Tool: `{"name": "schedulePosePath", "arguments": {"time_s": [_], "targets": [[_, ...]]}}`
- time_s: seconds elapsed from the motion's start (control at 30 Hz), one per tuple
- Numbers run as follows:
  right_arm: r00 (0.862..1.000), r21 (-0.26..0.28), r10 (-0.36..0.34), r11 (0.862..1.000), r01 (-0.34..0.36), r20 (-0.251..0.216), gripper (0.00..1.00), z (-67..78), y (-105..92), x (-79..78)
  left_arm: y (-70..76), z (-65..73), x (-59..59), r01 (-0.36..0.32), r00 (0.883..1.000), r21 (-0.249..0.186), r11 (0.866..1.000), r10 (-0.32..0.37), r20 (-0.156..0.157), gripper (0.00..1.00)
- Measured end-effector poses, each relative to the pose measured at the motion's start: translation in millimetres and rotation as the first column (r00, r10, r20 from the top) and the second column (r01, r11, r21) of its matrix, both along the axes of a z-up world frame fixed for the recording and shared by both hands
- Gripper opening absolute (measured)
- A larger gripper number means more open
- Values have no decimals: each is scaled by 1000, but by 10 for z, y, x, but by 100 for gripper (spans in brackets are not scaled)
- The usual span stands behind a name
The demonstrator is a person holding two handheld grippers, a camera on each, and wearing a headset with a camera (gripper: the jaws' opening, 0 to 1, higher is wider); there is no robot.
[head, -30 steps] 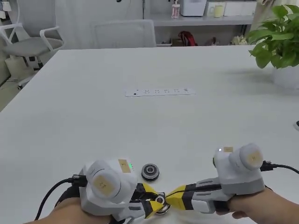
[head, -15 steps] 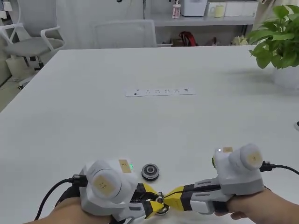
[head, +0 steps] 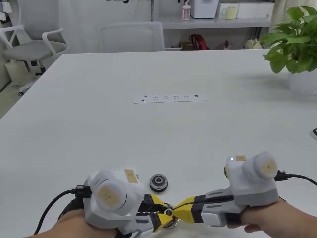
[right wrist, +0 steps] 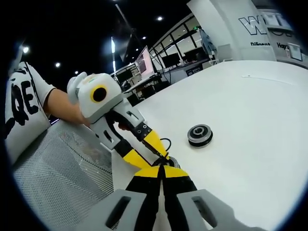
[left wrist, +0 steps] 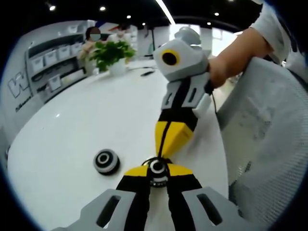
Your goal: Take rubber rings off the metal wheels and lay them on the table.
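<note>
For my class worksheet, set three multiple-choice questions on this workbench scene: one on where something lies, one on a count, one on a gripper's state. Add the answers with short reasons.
1. Where does the loose wheel lie?
A. On the power strip.
B. On the table, just beyond the left gripper.
C. Beside the plant pot.

2. How many metal wheels are in sight?
A. One.
B. Two.
C. Four.

3. In what state is the left gripper?
A. Wide open above the table.
B. Shut on the power strip.
C. Shut on a wheel.

Answers:
1 B: the head view shows it on bare table just past the gripper tips.
2 B: one lies loose, and the held wheel sits between jaws.
3 C: the left gripper view shows its yellow-tipped jaws clamped on that wheel.
</note>
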State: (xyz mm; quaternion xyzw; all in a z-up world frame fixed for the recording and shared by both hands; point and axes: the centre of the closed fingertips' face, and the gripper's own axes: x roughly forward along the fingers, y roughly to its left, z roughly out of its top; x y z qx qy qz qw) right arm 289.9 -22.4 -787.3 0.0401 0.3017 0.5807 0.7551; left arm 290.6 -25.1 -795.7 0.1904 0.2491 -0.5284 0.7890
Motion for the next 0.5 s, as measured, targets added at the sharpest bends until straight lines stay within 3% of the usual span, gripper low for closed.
{"name": "schedulePosePath", "arguments": {"time_s": [0.23,0.3,0.5], "targets": [[1000,1,-8,1000,8,0,0,0,-19,20,2,10,-28,20,1000,-3,1000,-20,-15,15],[1000,4,-11,1000,11,-1,0,7,-21,24,2,17,-60,33,999,-9,999,-33,-34,18],[1000,3,-9,1000,9,-5,0,0,-23,18,-2,75,-103,49,998,-19,999,-50,-38,23]]}}
